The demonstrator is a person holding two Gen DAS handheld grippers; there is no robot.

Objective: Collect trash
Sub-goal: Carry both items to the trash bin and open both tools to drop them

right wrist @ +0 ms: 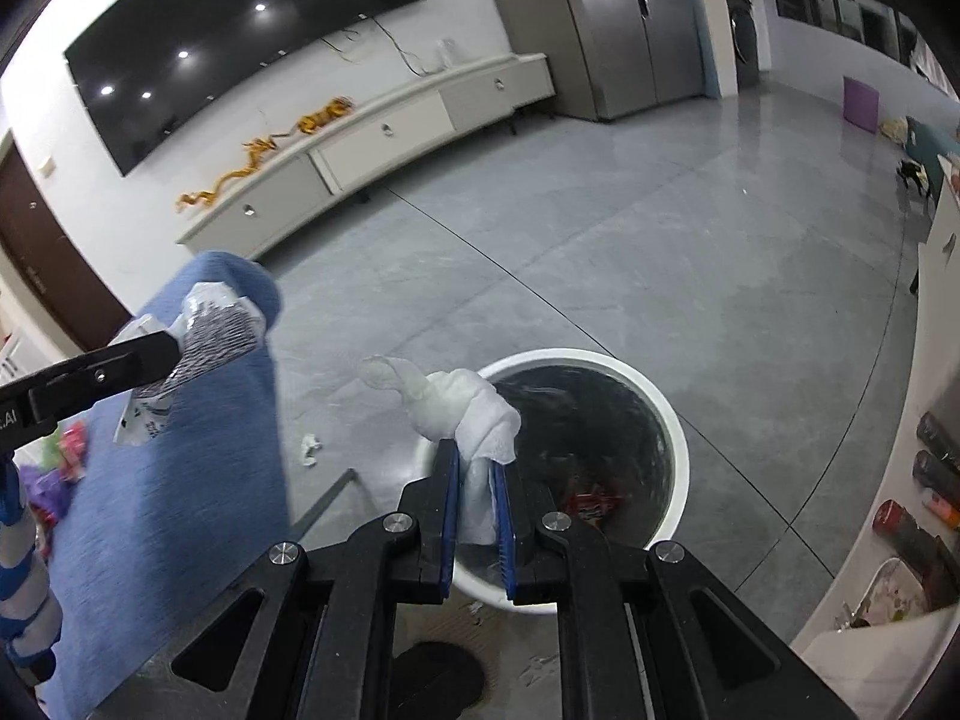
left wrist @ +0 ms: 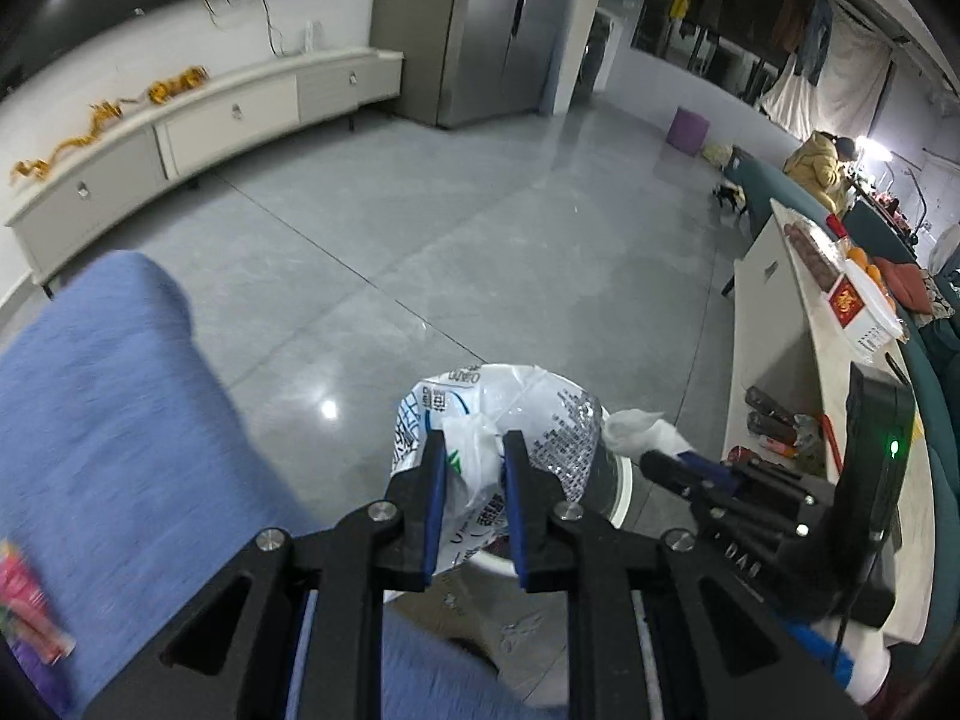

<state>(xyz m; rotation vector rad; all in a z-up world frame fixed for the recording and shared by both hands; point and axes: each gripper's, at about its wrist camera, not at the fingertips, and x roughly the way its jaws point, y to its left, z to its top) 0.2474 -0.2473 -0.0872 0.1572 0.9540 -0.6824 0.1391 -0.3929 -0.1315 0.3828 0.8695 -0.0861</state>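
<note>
My left gripper (left wrist: 474, 444) is shut on a crumpled white plastic wrapper (left wrist: 480, 420) with printed text and holds it above the white trash bin (left wrist: 624, 480). The wrapper also shows in the right wrist view (right wrist: 204, 336), held by the left gripper (right wrist: 174, 351) beside a blue cushion. My right gripper (right wrist: 477, 456) is shut on a wad of white tissue (right wrist: 474, 414) and holds it over the near rim of the bin (right wrist: 678, 438), which has a dark liner and some red wrapper inside. The right gripper (left wrist: 651, 459) and its tissue (left wrist: 636, 429) show at the right of the left wrist view.
A blue cushion (left wrist: 120, 420) lies to the left, with colourful wrappers (right wrist: 66, 450) on it. A small tissue scrap (right wrist: 310, 449) lies on the grey floor. A white table (left wrist: 798, 360) with bottles and boxes stands at the right. A TV cabinet (right wrist: 372, 144) lines the far wall.
</note>
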